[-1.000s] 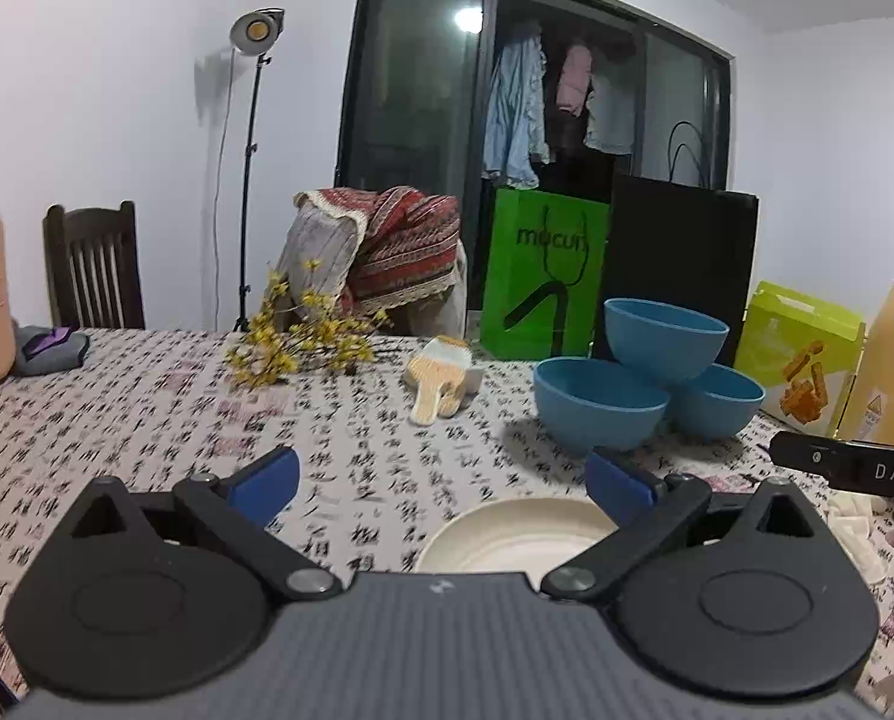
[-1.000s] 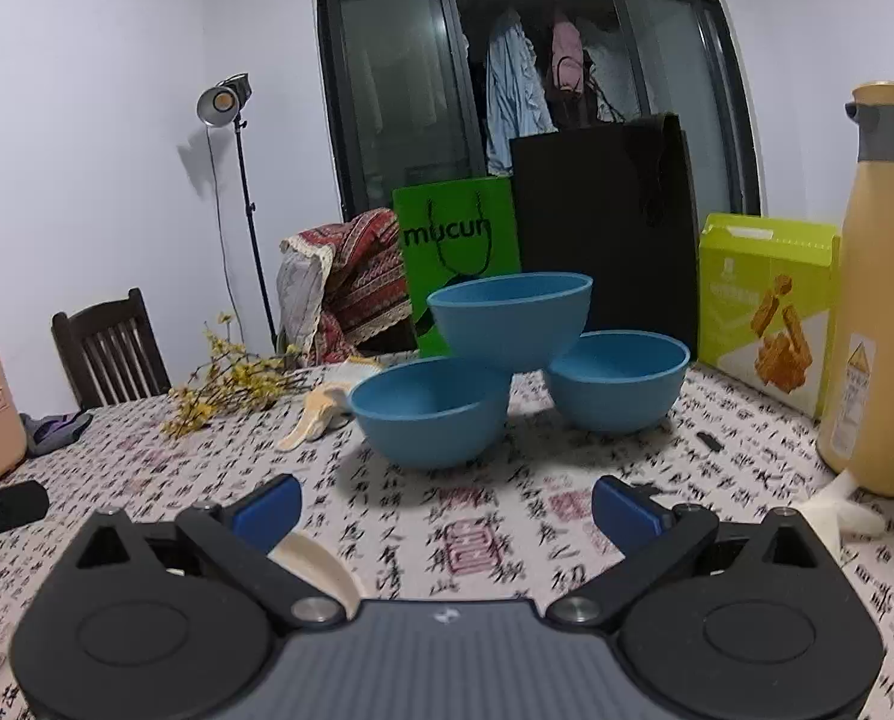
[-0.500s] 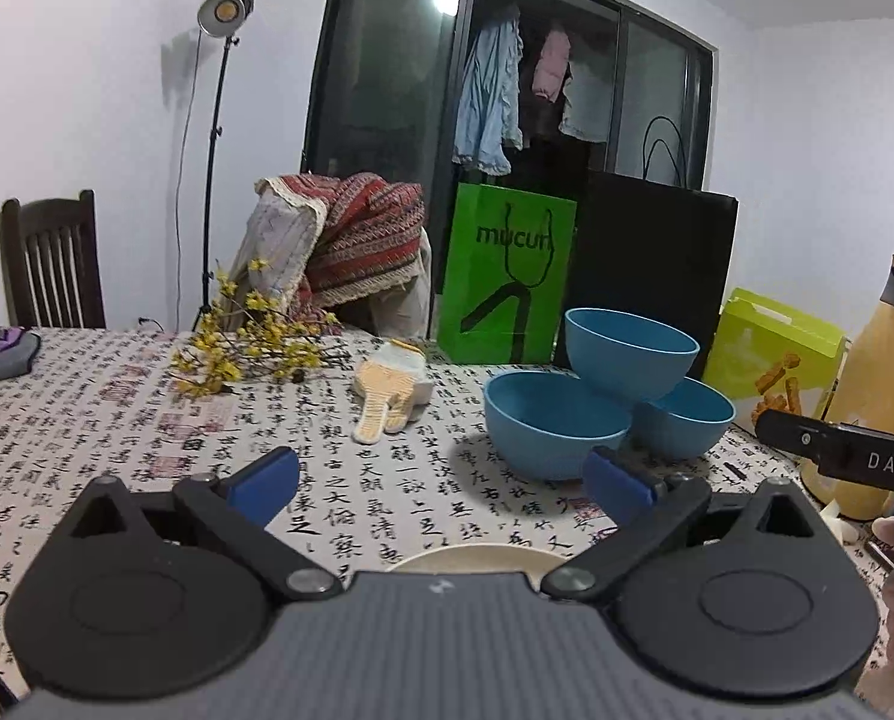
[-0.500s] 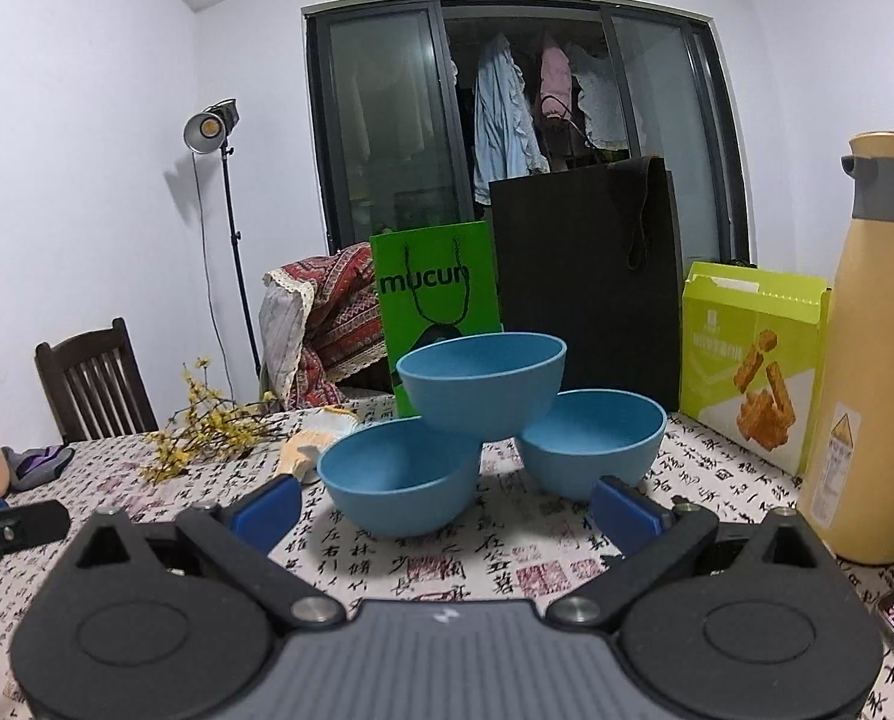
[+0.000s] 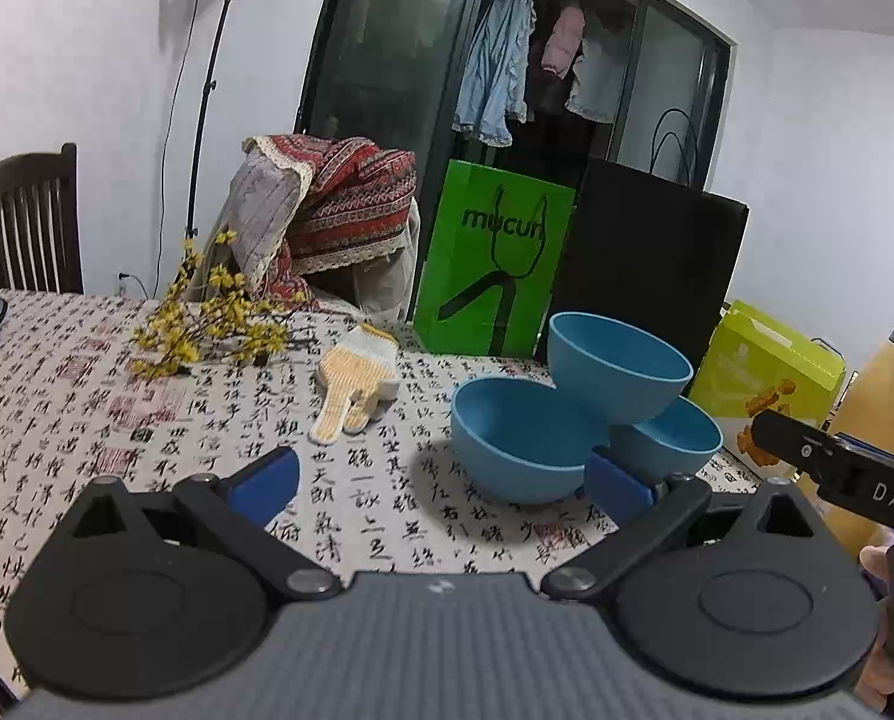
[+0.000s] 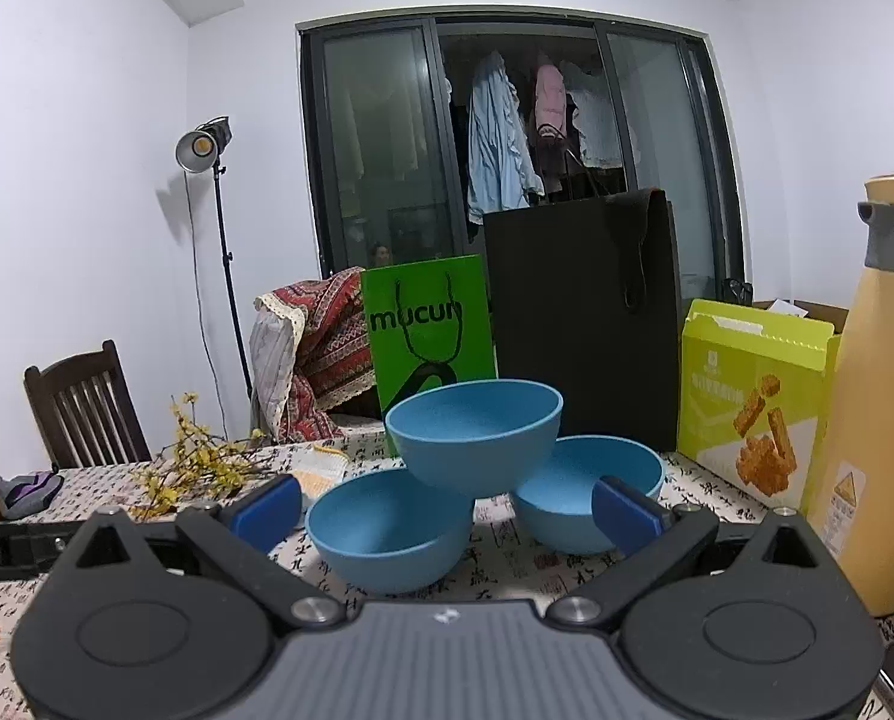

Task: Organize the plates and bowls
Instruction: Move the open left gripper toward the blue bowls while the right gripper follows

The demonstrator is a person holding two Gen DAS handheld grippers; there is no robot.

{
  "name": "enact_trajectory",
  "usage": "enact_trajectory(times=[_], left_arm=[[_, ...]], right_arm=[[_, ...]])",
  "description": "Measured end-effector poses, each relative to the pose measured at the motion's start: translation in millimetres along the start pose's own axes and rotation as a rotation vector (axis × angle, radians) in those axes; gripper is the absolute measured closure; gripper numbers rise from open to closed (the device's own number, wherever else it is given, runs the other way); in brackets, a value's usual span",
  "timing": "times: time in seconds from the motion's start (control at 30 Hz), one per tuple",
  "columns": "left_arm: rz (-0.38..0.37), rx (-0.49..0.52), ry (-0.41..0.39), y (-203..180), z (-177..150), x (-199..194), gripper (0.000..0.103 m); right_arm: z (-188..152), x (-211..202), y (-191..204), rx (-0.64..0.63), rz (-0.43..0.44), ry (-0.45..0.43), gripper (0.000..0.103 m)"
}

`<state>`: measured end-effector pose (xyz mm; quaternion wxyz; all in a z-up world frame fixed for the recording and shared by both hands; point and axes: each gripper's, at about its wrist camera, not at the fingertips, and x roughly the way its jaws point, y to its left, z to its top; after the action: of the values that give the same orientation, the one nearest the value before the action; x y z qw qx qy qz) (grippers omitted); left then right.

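Three blue bowls (image 6: 474,438) on the patterned tablecloth (image 5: 87,396), one perched on two, ahead of the right gripper (image 6: 447,507), jaws wide, empty, left gripper (image 5: 441,480) likewise wide, only its view showing a glove (image 5: 357,378).

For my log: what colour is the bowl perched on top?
Blue, like the two under it; the top bowl shows best in the right wrist view.
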<state>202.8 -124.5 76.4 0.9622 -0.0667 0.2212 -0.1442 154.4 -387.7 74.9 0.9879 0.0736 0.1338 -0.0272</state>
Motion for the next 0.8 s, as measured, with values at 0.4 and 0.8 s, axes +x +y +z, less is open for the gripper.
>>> enact_trajectory(times=[0.4,0.8], left_arm=[[-0.015,0.011,-0.01,-17.2,12.9,14.7,0.0],[-0.026,0.007,-0.011,-30.0,27.9,30.3,0.0]], right_arm=[[8.3,16.1,-0.8,0.023,0.005,-0.008,0.0],[17.2,29.7,-5.9,0.04,-0.018,-0.02,0.0]])
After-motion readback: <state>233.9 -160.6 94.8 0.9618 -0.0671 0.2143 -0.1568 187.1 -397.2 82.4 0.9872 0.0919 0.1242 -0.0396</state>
